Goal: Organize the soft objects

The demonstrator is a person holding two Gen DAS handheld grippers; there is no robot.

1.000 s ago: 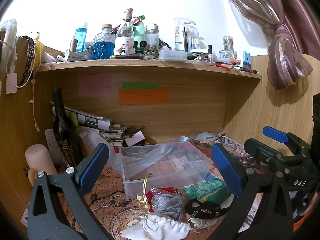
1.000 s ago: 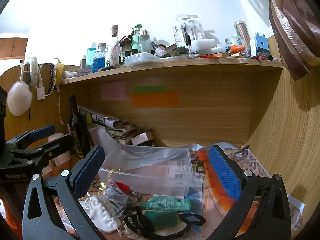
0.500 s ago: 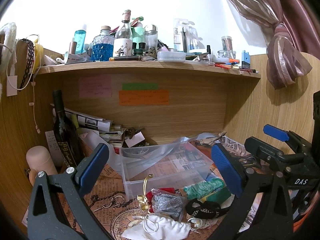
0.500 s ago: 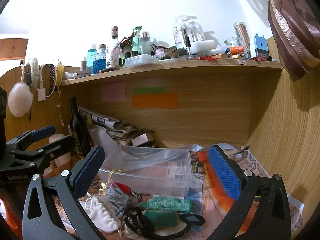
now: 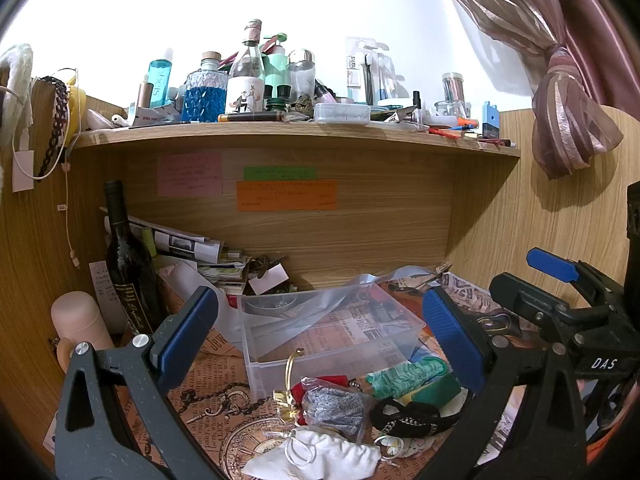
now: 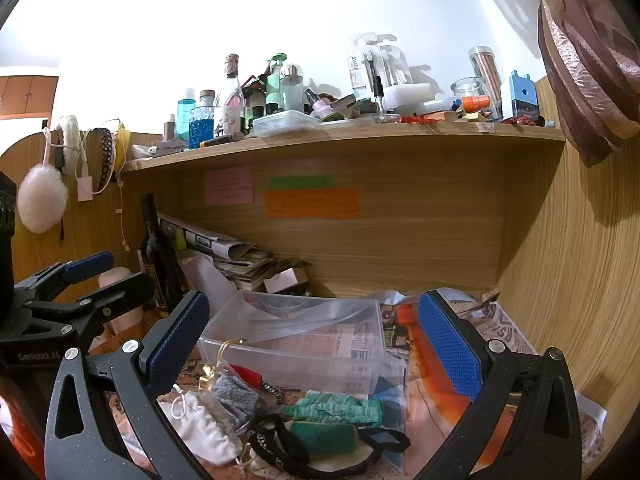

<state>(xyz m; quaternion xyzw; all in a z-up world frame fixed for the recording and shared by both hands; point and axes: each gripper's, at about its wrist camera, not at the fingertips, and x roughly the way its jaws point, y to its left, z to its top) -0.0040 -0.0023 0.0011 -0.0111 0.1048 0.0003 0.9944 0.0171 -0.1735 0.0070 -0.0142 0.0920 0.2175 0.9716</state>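
Note:
A clear plastic box (image 5: 332, 334) (image 6: 296, 340) sits on the desk under the shelf. In front of it lies a pile of soft things: a white drawstring pouch (image 5: 320, 458) (image 6: 204, 432), a grey glittery pouch (image 5: 334, 406) (image 6: 234, 398), a green knitted piece (image 5: 404, 374) (image 6: 336, 408), a green sponge (image 6: 324, 436) and a black strap (image 5: 412, 418) (image 6: 280, 444). My left gripper (image 5: 320, 334) is open and empty, above the pile. My right gripper (image 6: 312, 340) is open and empty, also above it. Each gripper shows at the edge of the other's view.
A dark wine bottle (image 5: 130, 264) and a pink cylinder (image 5: 80, 326) stand at the left. Stacked papers (image 5: 192, 248) lie at the back. The upper shelf (image 5: 296, 132) holds several bottles and jars. A wooden side wall (image 6: 580, 260) closes the right.

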